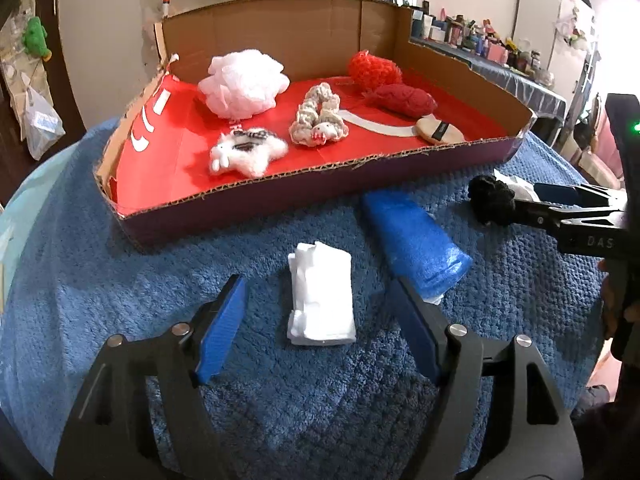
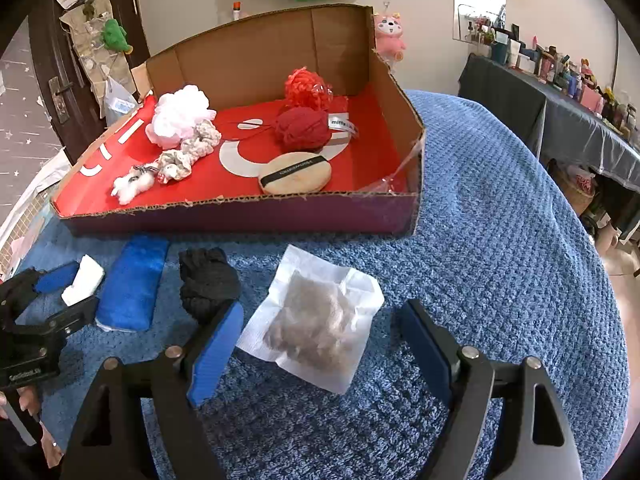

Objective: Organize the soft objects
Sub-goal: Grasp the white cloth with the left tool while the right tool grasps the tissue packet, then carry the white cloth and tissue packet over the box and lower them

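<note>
On blue towel (image 1: 120,280): both tools apart; left tool (image 1: 320,320) straddles white cloth (image 1: 322,300), right tool (image 2: 320,344) straddles pouch (image 2: 316,320).

A blue blanket (image 2: 500,220) carries the cardboard tray (image 2: 240,216), folded cloths and a packet (image 2: 316,320).

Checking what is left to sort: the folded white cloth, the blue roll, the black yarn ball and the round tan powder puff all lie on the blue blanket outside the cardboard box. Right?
Not quite. The round tan powder puff is already inside the cardboard box, as the right wrist view shows. The folded white cloth, blue roll and black yarn ball do lie on the blue blanket outside it.
</note>
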Motion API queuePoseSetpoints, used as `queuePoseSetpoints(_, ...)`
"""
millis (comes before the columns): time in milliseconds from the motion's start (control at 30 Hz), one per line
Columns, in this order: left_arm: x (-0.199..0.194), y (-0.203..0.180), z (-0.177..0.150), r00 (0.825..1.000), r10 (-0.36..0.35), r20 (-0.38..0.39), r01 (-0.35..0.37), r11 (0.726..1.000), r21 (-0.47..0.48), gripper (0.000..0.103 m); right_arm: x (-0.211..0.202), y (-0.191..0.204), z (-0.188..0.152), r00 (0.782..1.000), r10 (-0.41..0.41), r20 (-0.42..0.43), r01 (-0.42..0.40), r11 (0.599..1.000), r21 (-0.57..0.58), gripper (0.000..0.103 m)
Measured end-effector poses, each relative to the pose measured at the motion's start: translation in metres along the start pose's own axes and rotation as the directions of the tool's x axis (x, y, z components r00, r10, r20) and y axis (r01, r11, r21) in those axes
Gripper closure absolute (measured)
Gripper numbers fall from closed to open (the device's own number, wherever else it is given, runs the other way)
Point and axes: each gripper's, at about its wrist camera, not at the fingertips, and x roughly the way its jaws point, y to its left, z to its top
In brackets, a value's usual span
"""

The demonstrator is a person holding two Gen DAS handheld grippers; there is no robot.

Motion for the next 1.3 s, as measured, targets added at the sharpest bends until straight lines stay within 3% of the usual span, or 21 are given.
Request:
queuePoseSetpoints(167, 0.003, 0.004, 0.001, 1.0, -0.001, -0.01, 0.0, 1.0, -0.023, 0.03, 0.0, 0.003, 0.0, 1.0, -0.011, 0.004, 0.011, 1.0, -0.016, 0.02)
queuePoseSetpoints(267, 0.005, 0.006, 0.002, 1.0, 0.005, -0.019, -0.005, 0.999, -0.033, 0.033, 0.001, 0.008, -0.001, 1.0, -0.02, 0.006, 0.02, 0.999, -0.044, 0.03)
queuePoseSetpoints(333, 0.006, 0.006, 0.003, 1.0, 0.007, -0.022, -0.007, 1.0, -0.03, 0.049, 0.001, 0.01, -0.001, 1.0, -0.02, 0.01, 0.02, 0.998, -0.055, 0.037)
queuePoseSetpoints(400, 0.006, 0.006, 0.004, 1.0, 0.001, -0.02, -0.001, 0.999, -0.032, 0.054, -0.001, 0.01, -0.003, 1.0, -0.006, 0.015, 0.007, 0.998, -0.059, 0.049)
queuePoseSetpoints(467, 0.006, 0.006, 0.005, 1.0, -0.014, -0.015, 0.014, 0.999, -0.032, 0.072, -0.004, 0.009, -0.004, 1.0, 0.003, 0.025, -0.002, 0.998, -0.057, 0.06)
queuePoseSetpoints(500, 0.005, 0.006, 0.005, 1.0, -0.024, -0.016, 0.024, 0.999, -0.036, 0.073, -0.005, 0.008, -0.005, 1.0, 0.009, 0.027, -0.007, 0.998, -0.057, 0.067)
queuePoseSetpoints(667, 0.003, 0.004, 0.006, 0.999, -0.042, -0.009, 0.041, 0.999, -0.033, 0.076, -0.011, 0.008, -0.007, 0.999, 0.019, 0.043, -0.016, 0.998, -0.066, 0.075)
queuePoseSetpoints(1033, -0.021, -0.006, 0.021, 0.993, -0.1, 0.055, 0.101, 0.995, -0.002, 0.076, -0.033, 0.006, 0.0, 0.993, 0.063, 0.095, -0.058, 0.997, -0.054, 0.076)
queuePoseSetpoints(1300, -0.016, -0.013, 0.064, 0.98, -0.177, 0.086, 0.172, 0.983, 0.058, 0.076, -0.051, 0.033, 0.032, 0.977, 0.153, 0.147, -0.134, 0.982, -0.135, 0.076)
